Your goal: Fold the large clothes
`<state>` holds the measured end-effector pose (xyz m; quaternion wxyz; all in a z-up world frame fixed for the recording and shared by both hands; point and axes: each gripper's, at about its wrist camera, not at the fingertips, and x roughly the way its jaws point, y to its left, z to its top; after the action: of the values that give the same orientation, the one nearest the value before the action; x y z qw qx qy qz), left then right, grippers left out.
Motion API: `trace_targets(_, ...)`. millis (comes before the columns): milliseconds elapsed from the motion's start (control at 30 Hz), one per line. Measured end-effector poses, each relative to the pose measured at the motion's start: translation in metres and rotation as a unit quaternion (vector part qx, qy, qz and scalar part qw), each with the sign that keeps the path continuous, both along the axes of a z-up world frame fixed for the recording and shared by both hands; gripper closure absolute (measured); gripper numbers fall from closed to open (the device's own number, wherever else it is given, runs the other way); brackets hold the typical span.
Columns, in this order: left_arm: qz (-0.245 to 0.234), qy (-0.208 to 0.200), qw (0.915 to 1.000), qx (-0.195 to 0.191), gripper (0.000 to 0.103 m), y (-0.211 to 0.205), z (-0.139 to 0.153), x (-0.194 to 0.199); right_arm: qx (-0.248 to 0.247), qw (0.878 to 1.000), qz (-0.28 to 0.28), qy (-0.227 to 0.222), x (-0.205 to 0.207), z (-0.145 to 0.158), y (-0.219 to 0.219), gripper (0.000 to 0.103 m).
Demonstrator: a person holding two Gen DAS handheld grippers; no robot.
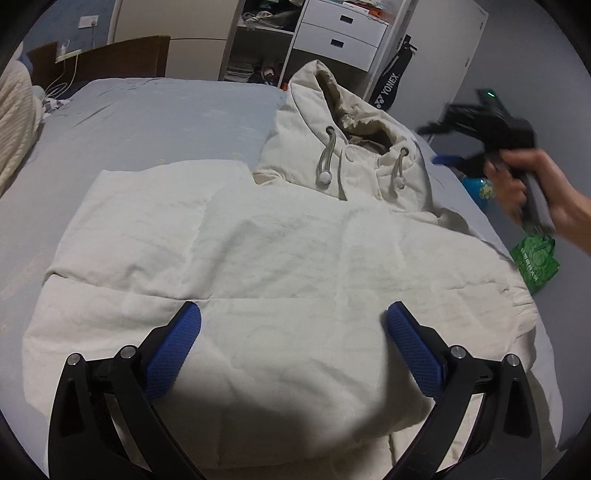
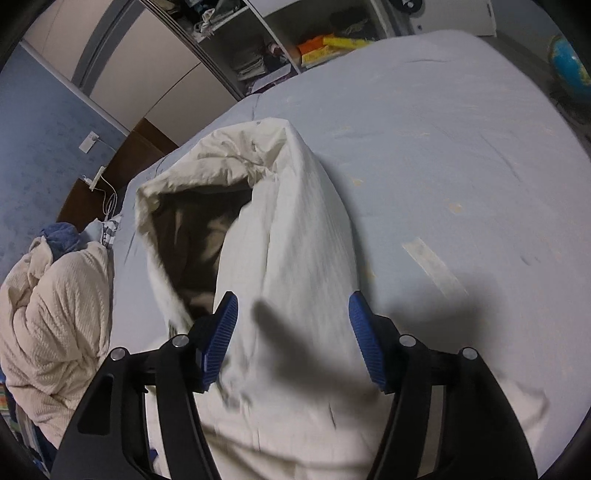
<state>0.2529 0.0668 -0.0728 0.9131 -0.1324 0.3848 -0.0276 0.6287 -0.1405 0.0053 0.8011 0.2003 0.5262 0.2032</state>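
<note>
A cream hoodie (image 1: pixel 280 258) lies on the pale blue bed (image 1: pixel 147 122), its sleeves folded over the body and its hood (image 1: pixel 343 122) at the far end with two drawstrings. My left gripper (image 1: pixel 293 321) is open and empty, hovering over the hoodie's lower part. My right gripper (image 2: pixel 293 314) is open, its fingers standing either side of the hood (image 2: pixel 258 229) without closing on it. In the left wrist view the right gripper (image 1: pixel 454 133) is blurred, held in a hand beside the hood at the right.
A cream knitted blanket (image 2: pixel 51 314) is heaped at the bed's left side. Open shelves and white drawers (image 1: pixel 340 33) stand beyond the bed. A green bag (image 1: pixel 535 258) and a blue globe (image 1: pixel 480 188) sit off the bed's right edge.
</note>
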Motion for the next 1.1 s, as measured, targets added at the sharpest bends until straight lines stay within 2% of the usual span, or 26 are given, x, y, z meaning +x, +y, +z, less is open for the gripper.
trace_targets(167,-0.013,-0.001,0.9998,0.012,0.007,-0.006,-0.003,0.003,0.012,1.000,0.011,0.012,0.042,-0.017,0.017,0.041)
trace_targets(300,-0.014,-0.003,0.9998,0.015,0.007,-0.006,-0.005,0.005,0.027,0.999,-0.013,0.018,0.075,-0.026,0.020,0.040)
trace_targets(467,-0.014,-0.004,0.9998,0.013,0.007,-0.006,-0.006,0.006,0.003,0.999,-0.023,0.026,0.105,-0.033,0.028,0.040)
trace_targets(500,-0.014,-0.004,0.9998,0.012,0.007,-0.006,-0.006,0.006,-0.009,0.999,-0.019,0.030,0.107,-0.036,0.032,0.041)
trace_targets(533,-0.015,-0.005,0.9998,0.012,0.007,-0.006,-0.006,0.006,-0.020,0.999,-0.013,0.028,0.107,-0.037,0.037,0.054)
trace_targets(567,-0.015,-0.005,0.9998,0.012,0.007,-0.006,-0.006,0.007,-0.034,0.999,-0.005,0.016,0.106,-0.035,0.041,0.069)
trace_targets(600,-0.015,-0.005,0.9998,0.010,0.007,-0.005,-0.006,0.007,-0.048,0.999,0.009,-0.004,0.102,-0.030,0.046,0.078)
trace_targets(633,-0.015,-0.005,0.9998,0.008,0.007,-0.005,-0.005,0.007,-0.056,0.998,0.014,-0.020,0.097,-0.026,0.049,0.082)
trace_targets(767,-0.014,-0.003,0.9999,0.000,0.007,-0.003,-0.004,0.008,-0.054,0.996,0.021,-0.074,0.070,-0.001,0.050,0.084)
trace_targets(900,-0.013,-0.003,0.9998,-0.013,0.007,0.000,-0.001,0.010,-0.054,0.992,0.021,-0.109,0.038,0.028,0.048,0.084)
trace_targets(967,-0.015,-0.005,0.9997,-0.019,0.007,0.002,0.001,0.011,-0.054,0.988,0.030,-0.140,0.010,0.049,0.048,0.085)
trace_targets(1100,-0.018,-0.009,0.9996,-0.021,0.007,0.003,0.005,0.012,-0.068,0.981,0.044,-0.174,-0.043,0.076,0.043,0.087)
